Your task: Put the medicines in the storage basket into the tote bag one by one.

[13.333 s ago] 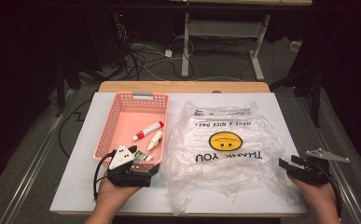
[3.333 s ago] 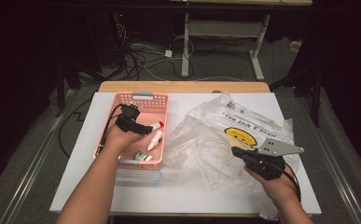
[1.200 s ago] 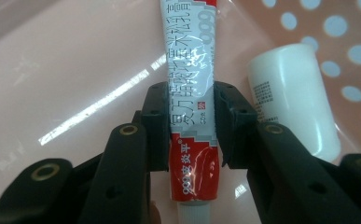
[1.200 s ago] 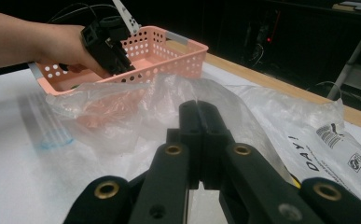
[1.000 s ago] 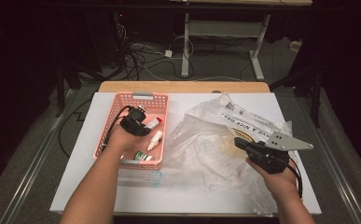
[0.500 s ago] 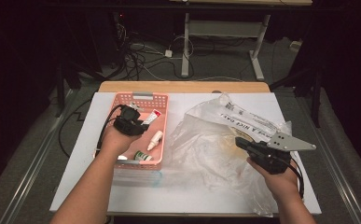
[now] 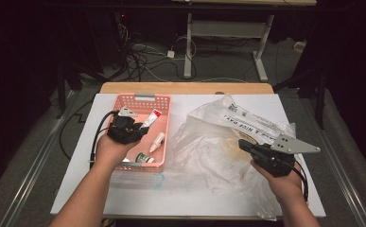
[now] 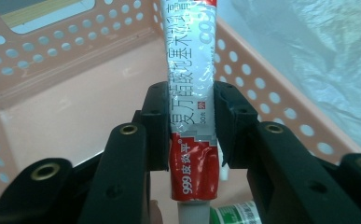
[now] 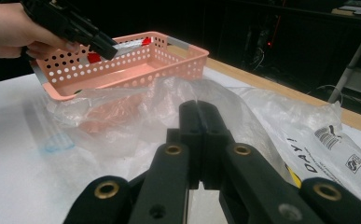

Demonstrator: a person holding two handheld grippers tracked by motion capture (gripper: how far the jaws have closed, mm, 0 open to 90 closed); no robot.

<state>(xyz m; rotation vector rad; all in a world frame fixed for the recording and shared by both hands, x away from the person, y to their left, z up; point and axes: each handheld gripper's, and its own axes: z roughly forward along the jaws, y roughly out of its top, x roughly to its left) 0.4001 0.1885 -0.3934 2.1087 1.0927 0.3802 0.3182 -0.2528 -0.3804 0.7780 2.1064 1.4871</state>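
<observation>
My left gripper (image 7: 140, 130) is shut on a red and silver ointment tube (image 7: 150, 118) and holds it above the pink perforated basket (image 7: 143, 98). In the left gripper view the pads (image 8: 157, 126) clamp the tube (image 8: 192, 93) near its red capped end. My right gripper (image 7: 243, 144) is shut at the edge of the clear plastic bag (image 7: 209, 146), whose film bulges up off the table. In the right gripper view the jaws (image 9: 199, 112) stand together against the crumpled bag (image 9: 159, 102), with the basket (image 9: 136, 70) beyond.
A small white dropper bottle (image 7: 157, 142) and a green and white bottle (image 7: 144, 158) lie in the basket. The white table top (image 7: 100, 189) ends near the front; a wooden strip (image 7: 185, 88) runs along the back. Cables lie on the floor behind.
The left gripper has risen a little with the tube and drifted toward the basket's left side. The right gripper and the bag have kept still.
</observation>
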